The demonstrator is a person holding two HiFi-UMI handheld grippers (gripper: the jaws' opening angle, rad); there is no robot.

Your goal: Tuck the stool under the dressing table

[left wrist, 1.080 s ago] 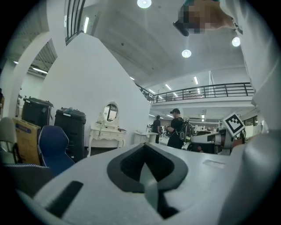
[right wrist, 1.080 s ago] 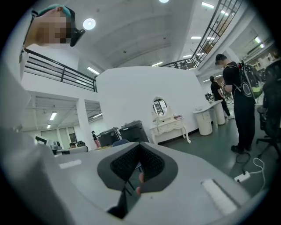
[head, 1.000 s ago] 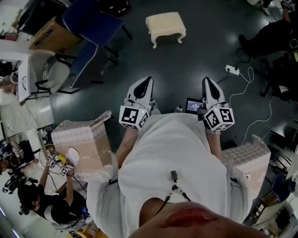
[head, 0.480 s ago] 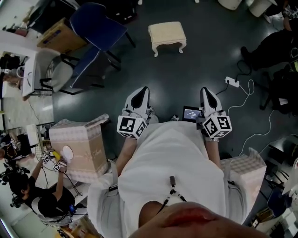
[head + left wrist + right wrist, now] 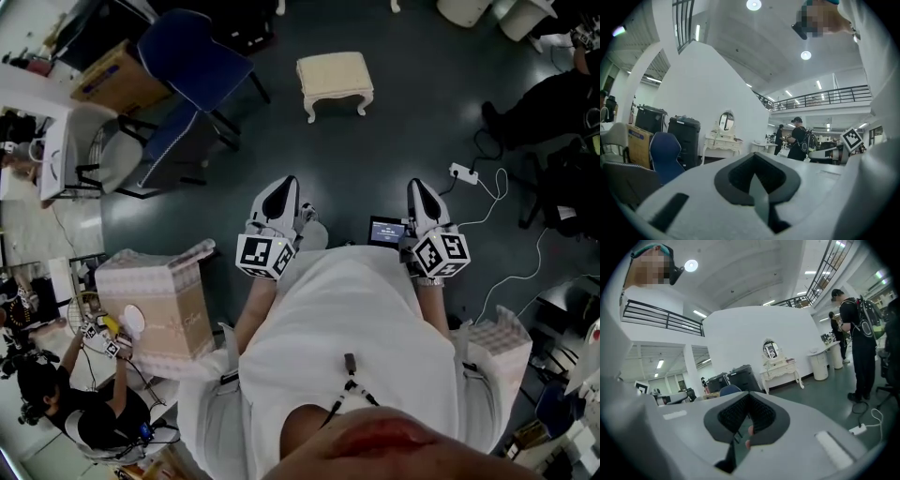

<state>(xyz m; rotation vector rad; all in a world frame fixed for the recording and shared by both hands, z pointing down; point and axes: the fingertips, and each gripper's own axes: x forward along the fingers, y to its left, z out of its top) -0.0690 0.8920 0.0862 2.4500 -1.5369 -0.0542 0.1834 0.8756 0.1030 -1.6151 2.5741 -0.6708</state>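
Dark floor (image 5: 394,141) beneath left tool (image 5: 285,182) and right tool (image 5: 418,185), both closed, empty

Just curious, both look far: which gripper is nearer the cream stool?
Left, slightly. Left gripper is just left of the stool, well short; right gripper farther right.

Open lab-like hall: railing (image 5: 825,97) running at 2 o'clock, ceiling lights (image 5: 753,4) glowing at 12, power strip (image 5: 461,172) lying on floor (image 5: 394,141) at 2 o'clock, workers (image 5: 799,139) standing about.
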